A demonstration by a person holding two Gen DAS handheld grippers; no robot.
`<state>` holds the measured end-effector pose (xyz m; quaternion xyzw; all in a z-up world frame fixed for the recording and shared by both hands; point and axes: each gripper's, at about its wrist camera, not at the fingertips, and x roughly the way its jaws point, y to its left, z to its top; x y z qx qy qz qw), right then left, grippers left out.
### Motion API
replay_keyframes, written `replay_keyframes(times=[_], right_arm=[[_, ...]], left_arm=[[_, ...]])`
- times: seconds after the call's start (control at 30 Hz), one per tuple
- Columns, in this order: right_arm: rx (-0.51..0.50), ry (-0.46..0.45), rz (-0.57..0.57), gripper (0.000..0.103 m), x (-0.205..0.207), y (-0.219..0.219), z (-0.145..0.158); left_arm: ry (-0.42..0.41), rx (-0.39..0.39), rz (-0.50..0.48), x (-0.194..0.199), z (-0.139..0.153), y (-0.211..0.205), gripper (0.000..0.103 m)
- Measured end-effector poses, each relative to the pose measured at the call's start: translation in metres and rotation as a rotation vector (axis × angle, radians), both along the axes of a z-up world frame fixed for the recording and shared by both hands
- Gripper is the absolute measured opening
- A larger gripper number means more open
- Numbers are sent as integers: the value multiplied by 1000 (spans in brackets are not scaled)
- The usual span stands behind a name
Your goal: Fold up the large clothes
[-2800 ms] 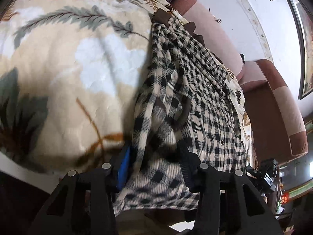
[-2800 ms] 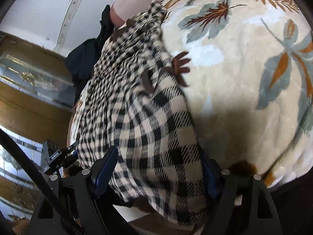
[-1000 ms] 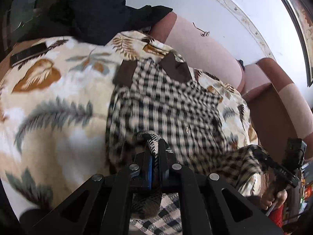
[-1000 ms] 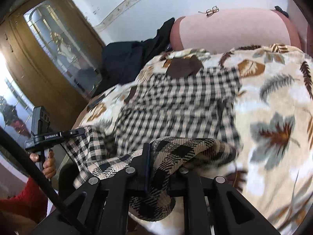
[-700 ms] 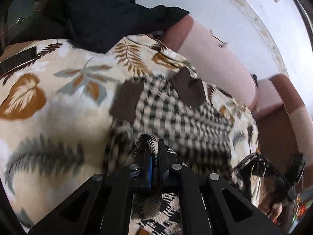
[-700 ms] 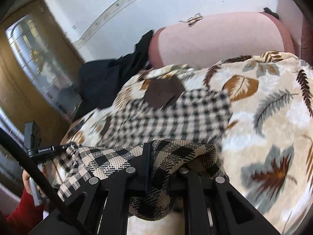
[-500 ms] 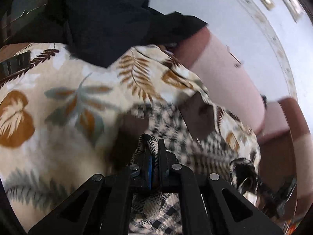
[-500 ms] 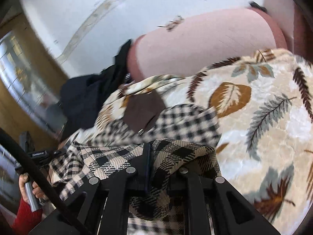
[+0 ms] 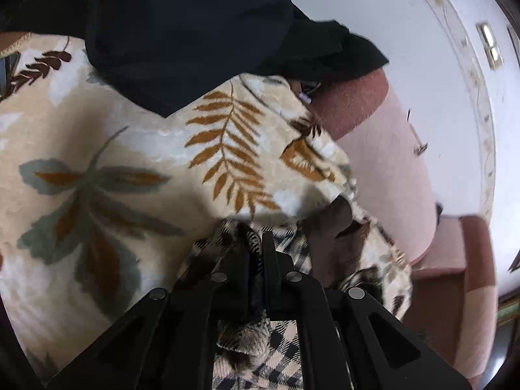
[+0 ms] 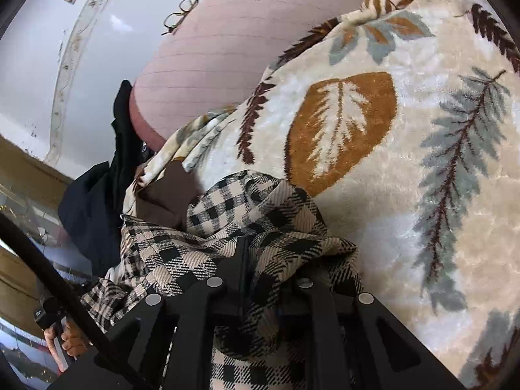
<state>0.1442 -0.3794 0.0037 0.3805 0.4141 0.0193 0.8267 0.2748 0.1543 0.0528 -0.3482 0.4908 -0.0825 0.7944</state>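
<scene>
A black-and-cream checked shirt with a brown collar lies on a leaf-patterned blanket. My right gripper is shut on a bunched fold of the shirt, carried up close to the collar. My left gripper is shut on the other end of the same fold of the shirt, with the brown collar just to its right. Most of the shirt is hidden under the grippers.
A dark garment lies on the blanket at the far left. A pink sofa backrest with a pair of glasses on top runs behind. The person's hand shows in the right wrist view.
Both grippers closed on the shirt's lower edge, lifted it and carried it forward over the shirt toward the collar. The flat checked body is now mostly covered.
</scene>
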Motion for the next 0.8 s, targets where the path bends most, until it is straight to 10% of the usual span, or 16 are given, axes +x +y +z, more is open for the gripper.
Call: replay_keyframes(times=[0.23,0.33,0.47,0.8], right_arm=[[128,-27,-81,40,6,-17,-6],[79,-27,-109,52,12,-22,4],[-19,-49,-187,85,16,-36,26],[-168,-145,-24,86,-26,6,104]], left_arm=[[-33,-70,74,11,10,13,23],[-54,-78,123,12,20,26,49],[-75,14,135,3,39,32,50],[-181,389,16,-101,60,0,60]])
